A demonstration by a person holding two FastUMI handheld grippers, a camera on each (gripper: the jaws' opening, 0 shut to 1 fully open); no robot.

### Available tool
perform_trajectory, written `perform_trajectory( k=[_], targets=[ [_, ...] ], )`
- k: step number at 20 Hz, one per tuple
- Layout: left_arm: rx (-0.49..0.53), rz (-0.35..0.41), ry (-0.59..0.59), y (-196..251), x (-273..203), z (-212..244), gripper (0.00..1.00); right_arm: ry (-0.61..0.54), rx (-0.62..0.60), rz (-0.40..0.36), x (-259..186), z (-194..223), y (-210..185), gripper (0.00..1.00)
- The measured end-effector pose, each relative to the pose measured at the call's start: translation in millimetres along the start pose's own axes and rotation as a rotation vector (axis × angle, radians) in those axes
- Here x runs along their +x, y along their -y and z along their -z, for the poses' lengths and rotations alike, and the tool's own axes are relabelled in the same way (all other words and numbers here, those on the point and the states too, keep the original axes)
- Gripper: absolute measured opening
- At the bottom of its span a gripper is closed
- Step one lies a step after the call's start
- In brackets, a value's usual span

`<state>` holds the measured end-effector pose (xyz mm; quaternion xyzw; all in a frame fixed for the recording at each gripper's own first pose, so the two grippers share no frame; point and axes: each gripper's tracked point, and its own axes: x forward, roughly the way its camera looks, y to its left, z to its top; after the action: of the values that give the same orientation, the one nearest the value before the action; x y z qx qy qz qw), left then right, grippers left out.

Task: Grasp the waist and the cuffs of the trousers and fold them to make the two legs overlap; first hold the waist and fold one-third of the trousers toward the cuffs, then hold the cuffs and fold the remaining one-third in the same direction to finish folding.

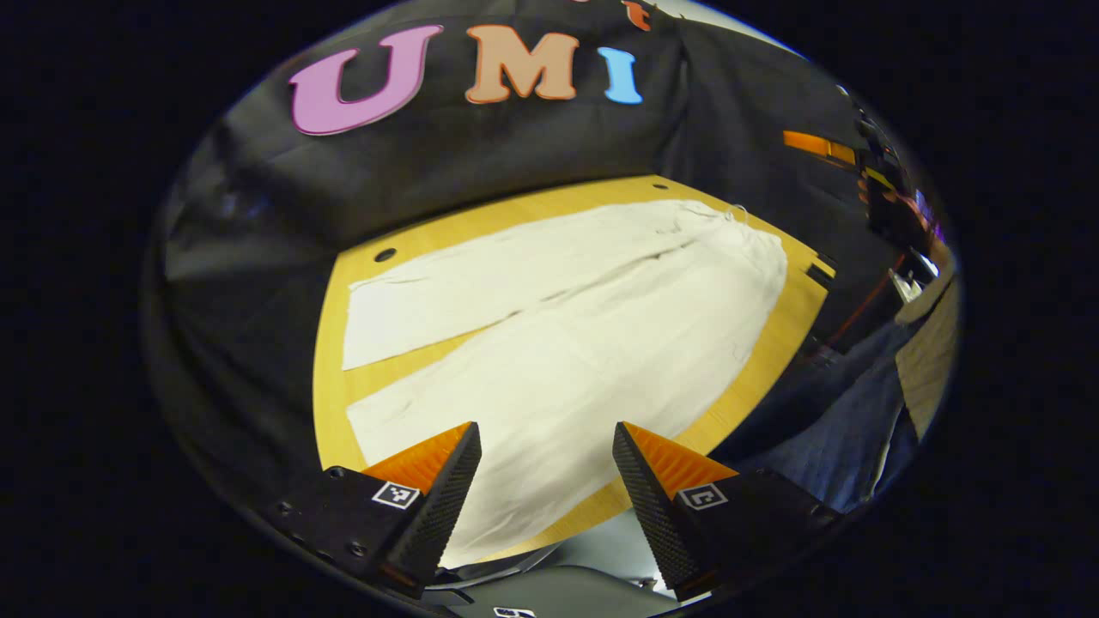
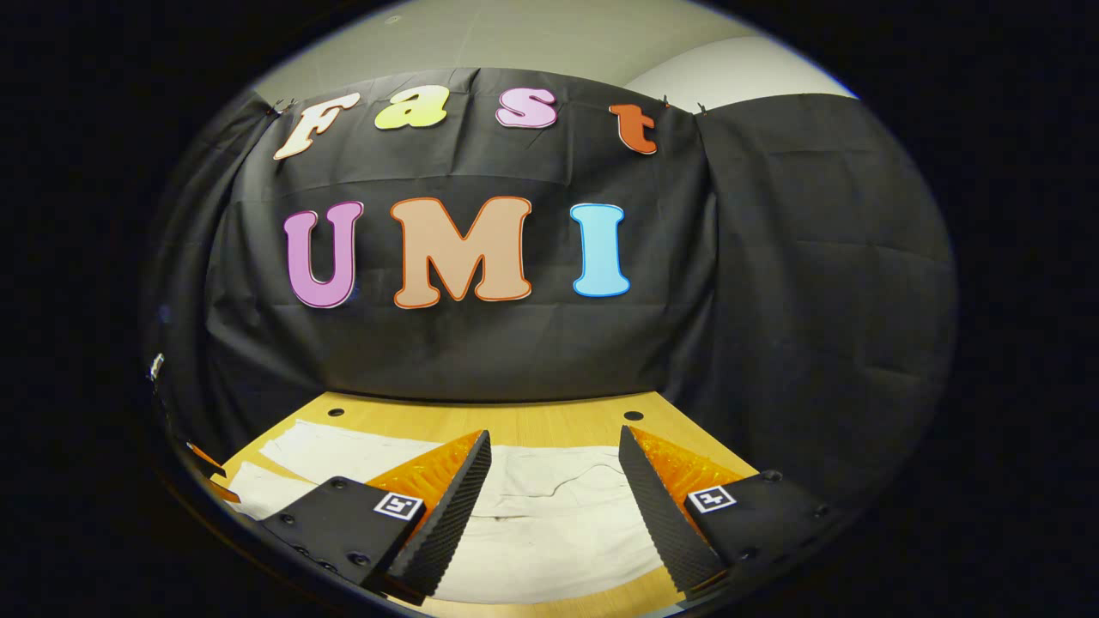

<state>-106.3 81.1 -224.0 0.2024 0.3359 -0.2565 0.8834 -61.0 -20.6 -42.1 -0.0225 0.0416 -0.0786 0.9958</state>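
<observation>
White trousers (image 1: 567, 335) lie flat on the wooden table (image 1: 330, 360) in the left gripper view, legs spread apart toward the left, waist (image 1: 755, 249) at the far right. My left gripper (image 1: 547, 433) hovers open above the near leg, its cuff edge (image 1: 365, 429) just to the left of the fingers. In the right gripper view the trousers (image 2: 549, 515) stretch across the table below my right gripper (image 2: 554, 442), which is open and holds nothing.
The table's far edge meets the black cloth wall, with small round holes (image 1: 385, 255) in the tabletop near it. A person's blue-clothed legs (image 1: 846, 412) stand at the table's right side in the left gripper view. Bare wood (image 2: 549, 416) lies behind the trousers.
</observation>
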Motion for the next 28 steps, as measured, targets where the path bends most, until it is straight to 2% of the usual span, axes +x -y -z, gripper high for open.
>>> perform_trajectory(
  k=[3, 6, 12, 13, 15, 19, 20, 21, 23, 27, 28],
  targets=[
    [0.069, 0.093, -0.105, 3.6, 9.5, 22.7, 0.92, -0.02, -0.005, 0.008, -5.1, 7.2, 5.0, 0.96],
    [0.144, 0.135, -0.204, 3.4, 12.7, 50.6, 0.88, -0.029, -0.018, 0.027, -8.4, 10.1, 13.6, 0.96],
    [0.267, 0.161, -0.323, -6.8, 10.3, 74.9, 0.78, -0.052, -0.024, 0.049, -11.1, 19.6, 26.6, 0.96],
    [0.289, 0.162, -0.336, -9.3, 11.4, 78.0, 0.77, -0.051, -0.029, 0.055, -11.7, 20.4, 30.0, 0.92],
    [0.328, 0.169, -0.361, -11.4, 16.4, 83.3, 0.72, -0.055, -0.036, 0.062, -10.9, 20.9, 33.5, 0.96],
    [0.37, 0.191, -0.411, -8.5, 23.0, 96.4, 0.63, -0.055, -0.042, 0.068, -8.5, 19.8, 38.6, 0.95],
    [0.389, 0.193, -0.43, -10.5, 23.4, 101.8, 0.57, -0.055, -0.041, 0.067, -7.6, 19.3, 38.9, 0.95],
    [0.4, 0.202, -0.452, -9.8, 22.0, 104.0, 0.61, -0.056, -0.042, 0.066, -6.4, 20.3, 39.3, 0.95],
    [0.4, 0.218, -0.464, -7.4, 24.3, 105.4, 0.57, -0.059, -0.051, 0.063, -4.4, 21.0, 39.1, 0.95],
    [0.43, 0.25, -0.494, -7.3, 26.7, 103.4, 0.43, -0.072, -0.088, 0.024, 1.0, 23.5, 34.1, 0.97],
    [0.427, 0.24, -0.499, -12.0, 27.6, 101.9, 0.31, -0.076, -0.104, 0.008, 4.1, 23.9, 31.6, 0.98]
  ],
)
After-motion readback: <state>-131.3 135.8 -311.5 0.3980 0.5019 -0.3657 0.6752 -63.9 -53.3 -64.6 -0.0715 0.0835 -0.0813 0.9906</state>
